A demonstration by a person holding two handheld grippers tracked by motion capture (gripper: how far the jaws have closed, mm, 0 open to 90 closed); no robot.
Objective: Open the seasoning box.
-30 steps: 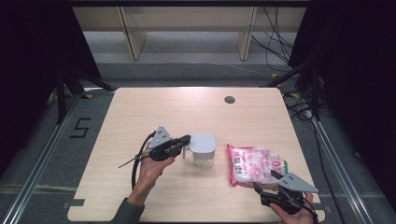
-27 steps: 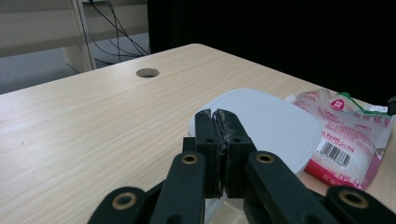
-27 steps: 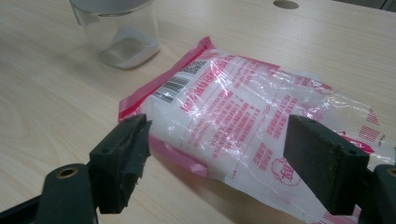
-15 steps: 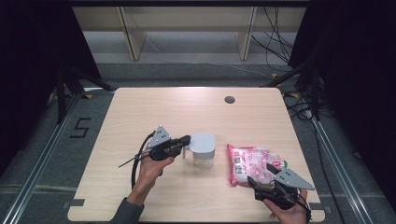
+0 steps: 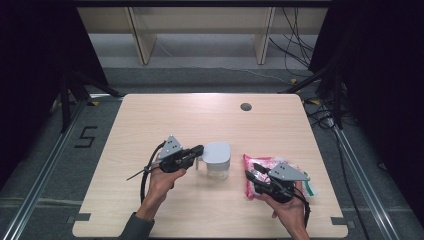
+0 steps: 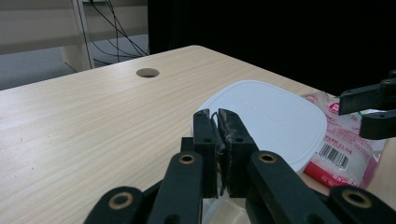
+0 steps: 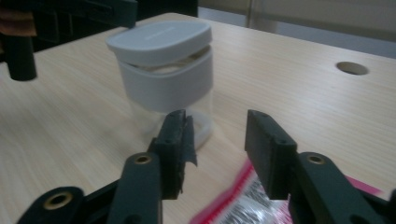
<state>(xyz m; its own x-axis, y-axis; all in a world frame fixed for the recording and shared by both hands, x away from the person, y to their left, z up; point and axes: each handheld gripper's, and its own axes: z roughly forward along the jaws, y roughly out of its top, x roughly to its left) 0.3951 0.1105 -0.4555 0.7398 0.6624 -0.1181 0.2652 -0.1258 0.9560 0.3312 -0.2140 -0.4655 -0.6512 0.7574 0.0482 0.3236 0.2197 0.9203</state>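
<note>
Left tongs (image 6: 217,116) closed, right tongs (image 7: 219,123) agape

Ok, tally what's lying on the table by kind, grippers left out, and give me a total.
Lidded container: 1
Pink and white packet: 1
Total: 2

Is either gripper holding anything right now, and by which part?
Right gripper holds nothing. Left gripper seems pinched on the clear white-lidded container's handle.
</note>
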